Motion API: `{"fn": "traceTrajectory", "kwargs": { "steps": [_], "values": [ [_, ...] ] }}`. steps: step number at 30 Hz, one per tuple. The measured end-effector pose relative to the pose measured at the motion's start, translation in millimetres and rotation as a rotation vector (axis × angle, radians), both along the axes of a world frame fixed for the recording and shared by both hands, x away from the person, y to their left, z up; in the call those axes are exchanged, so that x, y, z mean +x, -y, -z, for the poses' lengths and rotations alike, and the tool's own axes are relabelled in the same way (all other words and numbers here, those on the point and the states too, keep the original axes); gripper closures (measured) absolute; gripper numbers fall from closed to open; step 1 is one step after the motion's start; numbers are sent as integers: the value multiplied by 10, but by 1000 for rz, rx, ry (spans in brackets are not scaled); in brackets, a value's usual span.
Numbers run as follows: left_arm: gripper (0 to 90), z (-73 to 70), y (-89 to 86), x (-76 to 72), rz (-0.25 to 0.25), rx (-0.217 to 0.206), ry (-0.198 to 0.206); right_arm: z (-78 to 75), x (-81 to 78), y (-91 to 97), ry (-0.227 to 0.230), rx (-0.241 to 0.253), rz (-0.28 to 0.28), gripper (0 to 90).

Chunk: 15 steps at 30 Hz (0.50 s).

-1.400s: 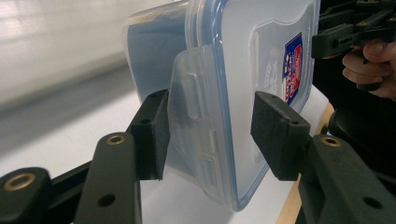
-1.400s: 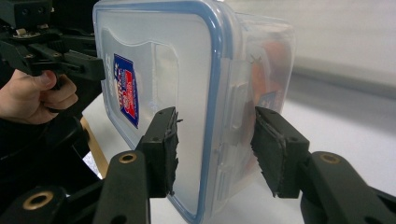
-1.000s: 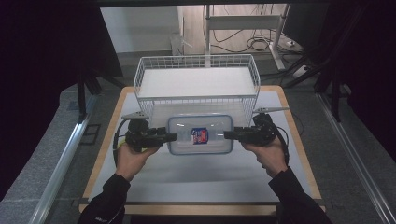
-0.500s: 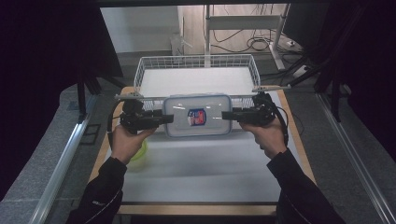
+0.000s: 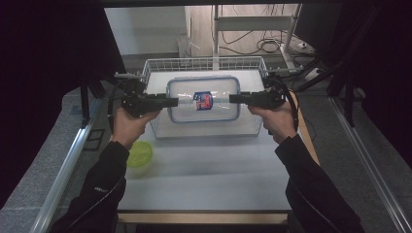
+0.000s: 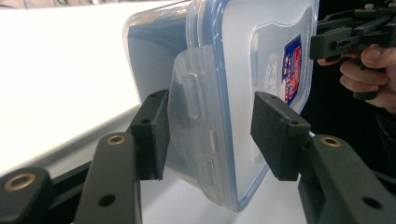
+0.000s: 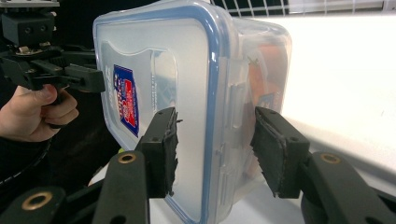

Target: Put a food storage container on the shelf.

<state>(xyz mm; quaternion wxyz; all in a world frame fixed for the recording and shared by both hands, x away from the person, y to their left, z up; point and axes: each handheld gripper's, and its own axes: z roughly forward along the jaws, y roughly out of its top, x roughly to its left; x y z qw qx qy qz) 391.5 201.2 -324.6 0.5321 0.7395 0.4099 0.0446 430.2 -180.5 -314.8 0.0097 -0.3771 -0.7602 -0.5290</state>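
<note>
wire basket [image 5: 160, 64] at table's [image 5: 204, 179] far edge | green lid [image 5: 140, 154] front left

I see a red and blue label [image 5: 203, 100] on the container lid [image 5: 204, 82], but I cannot read its words.

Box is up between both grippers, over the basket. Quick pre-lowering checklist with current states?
1. Left gripper gripping one end of the clear rectangular plastic box with blue-rimmed lid: ok, pads straddle the side latch.
2. Right gripper gripping the opposite end: ok, pads sit on either side of the lid edge.
3. Box level between the hands: ok, it looks roughly flat in the high view.
4. Box above the white wire basket: ok, it hangs over the basket's opening.
5. Lid latches fully snapped: cannot tell.
6. Round yellow-green lidded container out of the way: ok, it sits on the table near the left forearm, apart from the basket.
</note>
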Motion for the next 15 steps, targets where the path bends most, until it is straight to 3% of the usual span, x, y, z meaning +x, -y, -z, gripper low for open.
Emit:
{"fn": "traceTrajectory", "kwargs": {
  "steps": [7,15],
  "values": [
    [486,-132,-15,248,5,-6,6,-129,238,-10,3,22,19,510],
    [486,-209,-35,467,-6,-36,8,-156,405,-6,-15,51,35,511]
  ]
}}
